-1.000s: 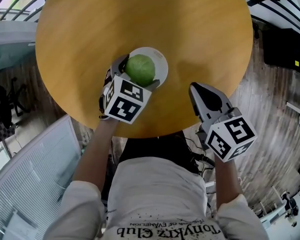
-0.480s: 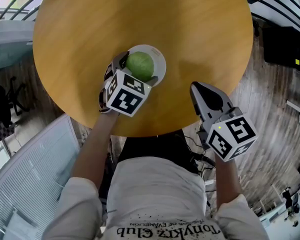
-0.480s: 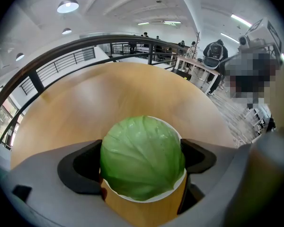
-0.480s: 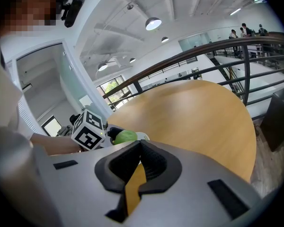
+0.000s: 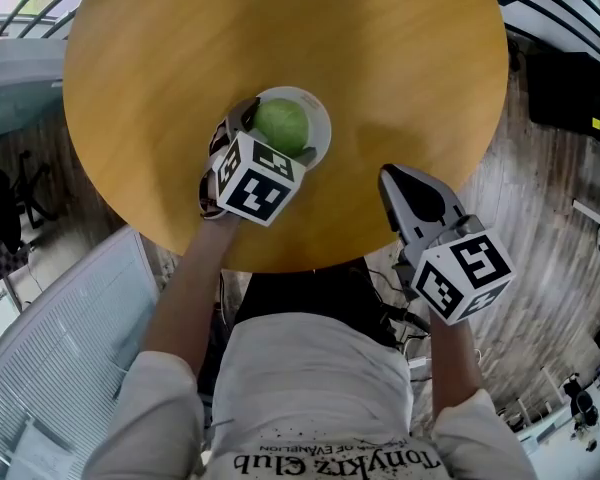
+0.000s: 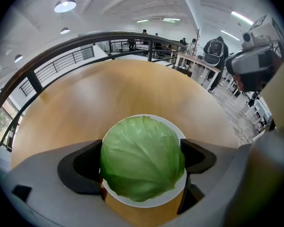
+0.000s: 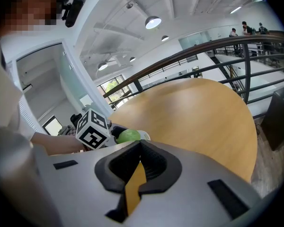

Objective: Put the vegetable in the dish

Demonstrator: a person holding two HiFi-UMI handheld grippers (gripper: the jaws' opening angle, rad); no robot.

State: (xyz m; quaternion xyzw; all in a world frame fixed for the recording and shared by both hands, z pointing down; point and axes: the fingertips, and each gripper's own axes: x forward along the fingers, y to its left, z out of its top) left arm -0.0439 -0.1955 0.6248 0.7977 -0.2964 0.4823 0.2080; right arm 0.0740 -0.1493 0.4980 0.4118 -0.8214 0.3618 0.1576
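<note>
- Left hand-held gripper point(image 5: 272, 140): jaws clamped on the cabbage point(image 6: 142, 157), one pad on each flank, about mid-height. You've got it from the sides, w/ the top and front free.
- Cabbage position: right over the white dish point(image 6: 177, 132), near the table point(image 5: 380, 58) edge closest to you. It fills most of the dish. Can't tell if its weight is already on the dish or if the jaws carry it just above.
- Handling, as a guess: a round, tight, waxy head, so prob. fairly heavy for its size and apt to roll. Outer leaves look smooth and a bit slick, and would give or bruise under a hard squeeze. A hold across the widest part, as now, looks right. Higher up it could squirt out.
- The dish is shallow and looks like ceramic, so it's prob. breakable. Let go low, not from a height. The rim leaves little spare room around the head.
- Marker cube point(image 5: 250, 180) on the left unit: black-and-white square codes only, no words.
- Your shirt point(image 5: 320, 388): upside-down print at the bottom edge, partly cut off. It looks like "Tonykrz Club", but I'm not sure.
- Right hand-held gripper point(image 5: 393, 180): jaws together w/ only a thin slit, nothing between them. It hangs off the table edge, well apart from the dish.
- No brand or label visible on the cabbage or dish.
</note>
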